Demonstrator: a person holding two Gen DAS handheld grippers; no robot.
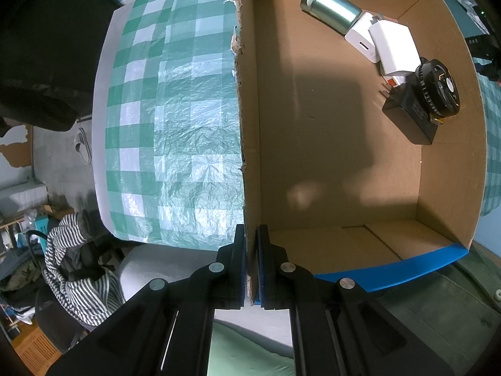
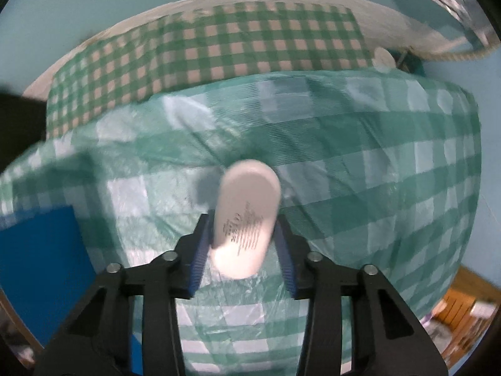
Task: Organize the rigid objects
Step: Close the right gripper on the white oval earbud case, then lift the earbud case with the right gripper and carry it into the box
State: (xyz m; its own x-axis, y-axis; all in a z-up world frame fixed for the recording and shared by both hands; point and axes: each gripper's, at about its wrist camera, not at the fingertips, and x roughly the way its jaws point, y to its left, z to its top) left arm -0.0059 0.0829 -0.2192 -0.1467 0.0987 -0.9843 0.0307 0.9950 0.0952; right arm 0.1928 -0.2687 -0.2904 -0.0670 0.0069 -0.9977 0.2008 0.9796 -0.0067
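- While the left gripper [image 1: 250, 263] points down at the near corner of the cardboard box [image 1: 344, 144], its 2 blue-padded jaws are clamped on the box's torn left wall, 1 pad outside and 1 inside.
- The box sits on a table covered by a green-and-white checked plastic cloth [image 1: 175, 119]; the box's near rim and far right rim carry blue tape.
- At the far right corner of the box floor lie 5 things in a loose row: a metallic green cylinder [image 1: 330, 8] on its side, a small white charger [image 1: 360, 40] touching it, a larger white charger [image 1: 395, 50] lying partly over the small 1, a black power adapter [image 1: 413, 114], and a black round geared part [image 1: 438, 87] resting on the adapter against the right wall.
- The rest of the box floor is bare, with a broad shadow across its middle.
- In the right wrist view, the right gripper [image 2: 242, 250] points down over the checked cloth with its jaws closed on a white oval-ended plastic object [image 2: 245, 216] bearing dark printed text; the blue pads press its 2 long sides.
- The picture is blurred, so the text cannot be read, nor can the object's contact with the cloth be judged.
- A blue surface [image 2: 40, 250] fills the left edge of that view, and a smaller-checked cloth [image 2: 203, 50] lies along the table's far edge.
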